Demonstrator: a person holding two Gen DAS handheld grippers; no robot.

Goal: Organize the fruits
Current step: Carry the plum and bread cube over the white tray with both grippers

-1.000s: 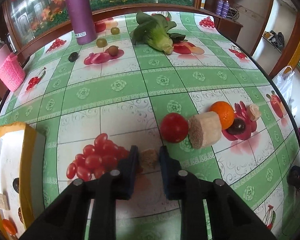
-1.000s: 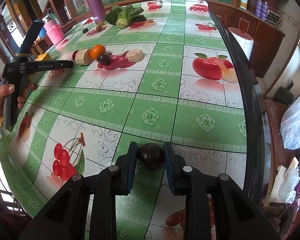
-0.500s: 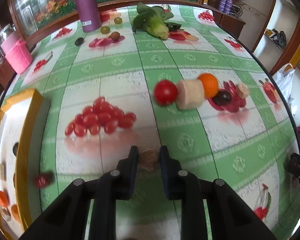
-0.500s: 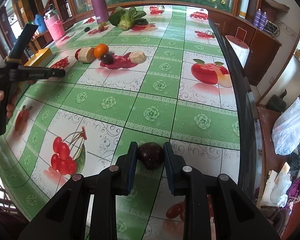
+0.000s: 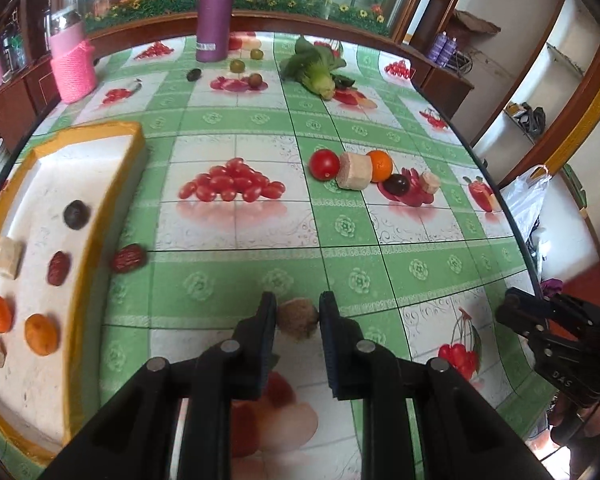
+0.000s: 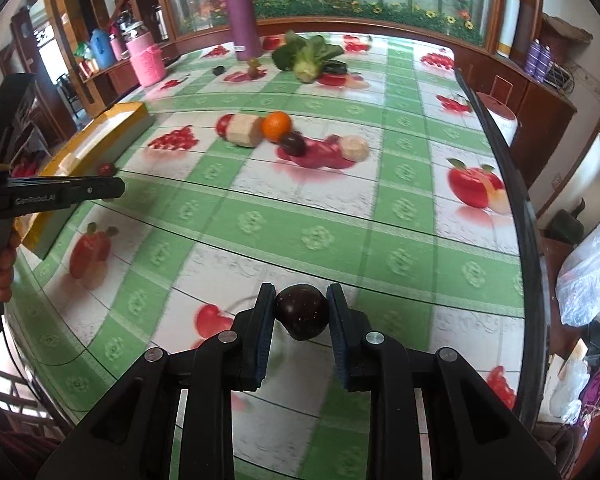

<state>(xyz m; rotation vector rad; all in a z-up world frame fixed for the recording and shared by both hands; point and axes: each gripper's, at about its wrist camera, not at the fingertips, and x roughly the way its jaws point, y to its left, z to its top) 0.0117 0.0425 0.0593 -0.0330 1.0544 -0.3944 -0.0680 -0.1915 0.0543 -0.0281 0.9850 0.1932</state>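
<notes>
With seven pieces already in the yellow-rimmed tray (image 5: 100,216) at the table's left edge, the left gripper (image 5: 298,316) clamps a brownish chunk (image 5: 298,318), the right gripper (image 6: 301,312) clamps a dark plum (image 6: 301,311), and a tomato (image 5: 324,164)–orange (image 5: 381,165) cluster waits mid-table.
</notes>
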